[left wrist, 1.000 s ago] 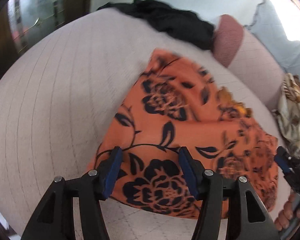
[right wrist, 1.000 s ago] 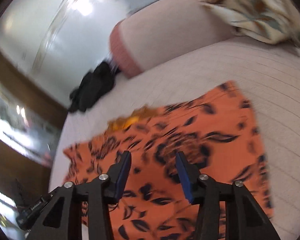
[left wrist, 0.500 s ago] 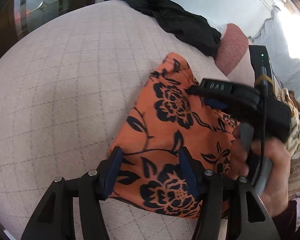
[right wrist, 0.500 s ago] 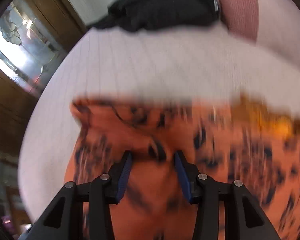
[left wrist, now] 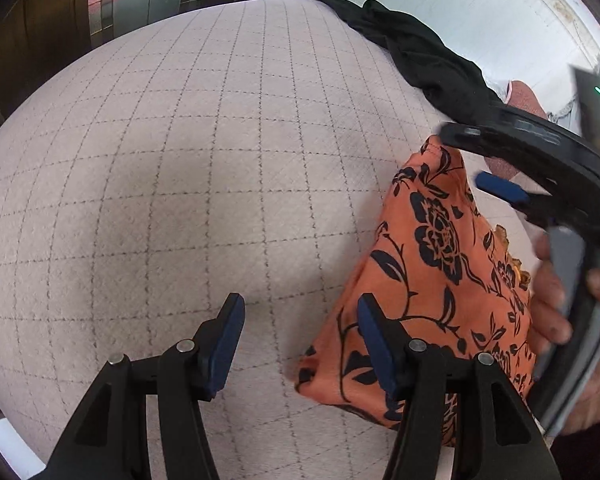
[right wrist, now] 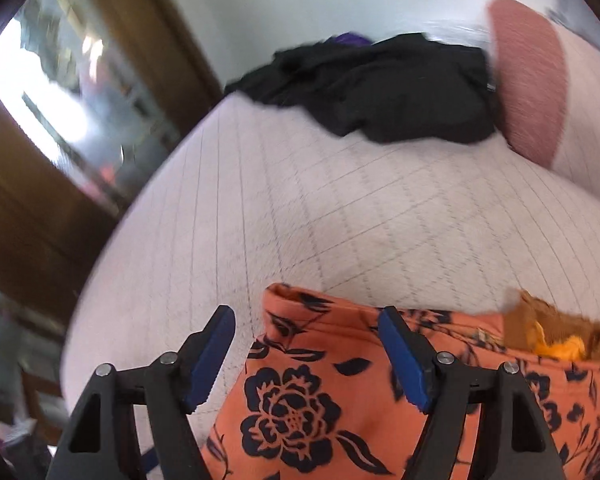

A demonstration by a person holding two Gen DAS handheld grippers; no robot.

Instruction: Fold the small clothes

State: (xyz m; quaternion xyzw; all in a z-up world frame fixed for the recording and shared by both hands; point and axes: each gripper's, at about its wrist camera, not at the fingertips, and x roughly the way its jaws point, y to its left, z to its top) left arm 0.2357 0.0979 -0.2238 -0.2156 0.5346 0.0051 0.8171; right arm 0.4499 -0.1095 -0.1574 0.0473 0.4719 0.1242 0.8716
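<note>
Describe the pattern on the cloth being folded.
Orange cloth with a dark navy flower-and-leaf print; clearest in the right wrist view.

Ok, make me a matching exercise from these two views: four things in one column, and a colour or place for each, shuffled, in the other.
Things
1. floral cloth
2. dark clothes
3. bolster
4. left tool

Colour or place
A. black, heaped at the far end of the quilted cover
B. open over bare cover, just left of the cloth's edge
C. orange with dark flowers
D. dusty pink, beside the black heap

Pairs: 1-C, 2-A, 3-D, 4-B
</note>
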